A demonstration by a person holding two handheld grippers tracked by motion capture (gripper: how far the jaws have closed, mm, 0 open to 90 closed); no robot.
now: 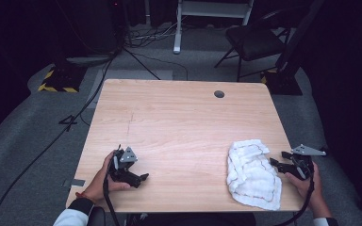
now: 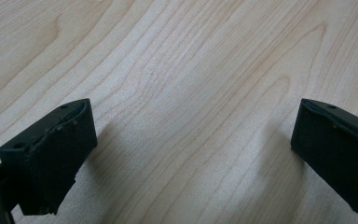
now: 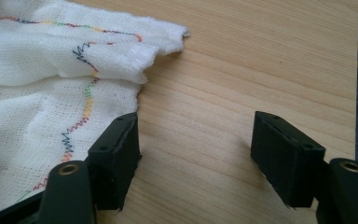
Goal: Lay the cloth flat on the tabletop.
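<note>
A crumpled white cloth [image 1: 252, 172] with multicoloured stitching lies at the front right of the wooden table [image 1: 179, 122]. My right gripper [image 1: 277, 163] rests just right of the cloth, open, its jaws over bare wood; the cloth [image 3: 51, 84] lies against the left jaw. My left gripper [image 1: 141, 179] sits on the table near the front left, held by a hand, jaws wide open with only bare wood [image 2: 191, 93] between them. The right gripper [image 3: 193, 154] holds nothing.
A round grommet hole [image 1: 219, 93] sits near the table's far edge. Beyond the table stand a black chair [image 1: 254, 40], a white frame leg [image 1: 177, 28] and cables on the grey floor [image 1: 52, 136]. Yellow-black striped bases [image 1: 56, 81] flank the table.
</note>
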